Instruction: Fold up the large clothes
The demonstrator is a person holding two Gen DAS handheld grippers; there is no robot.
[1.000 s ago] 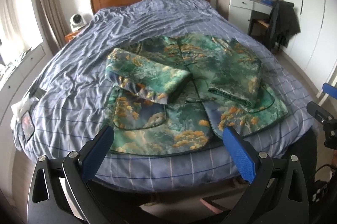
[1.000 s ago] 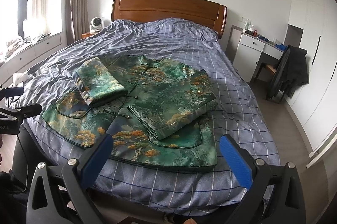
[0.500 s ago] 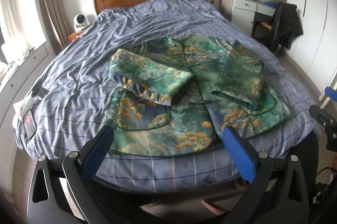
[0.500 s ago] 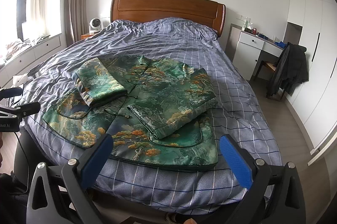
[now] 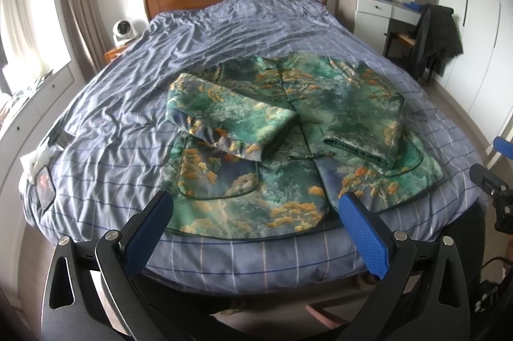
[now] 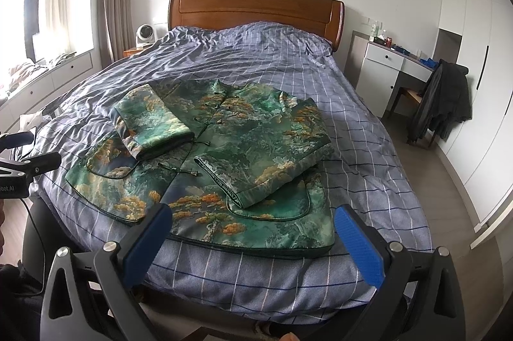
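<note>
A green jacket [image 5: 288, 129] [image 6: 224, 155] with orange and teal print lies flat on the blue checked bed cover [image 5: 128, 103] [image 6: 352, 148], front up, hem toward me. Both sleeves are folded in over its front. My left gripper [image 5: 256, 209] hovers open just short of the hem at the foot of the bed, holding nothing. My right gripper [image 6: 253, 216] is open too, above the hem's right part, empty. The right gripper's tip [image 5: 493, 177] shows at the right edge of the left wrist view. The left gripper's tip [image 6: 29, 164] shows at the left edge of the right wrist view.
A wooden headboard [image 6: 256, 11] stands at the far end. A white desk [image 6: 391, 65] and a chair draped with a dark coat [image 6: 445, 100] stand to the right of the bed. A small white fan [image 5: 123, 31] sits on the nightstand at left. A phone and tissue [image 5: 41, 168] lie at the bed's left edge.
Both grippers have drifted slightly, so the jacket sits a little higher and further off in both views. The jacket itself has not moved and both grippers stay open.
</note>
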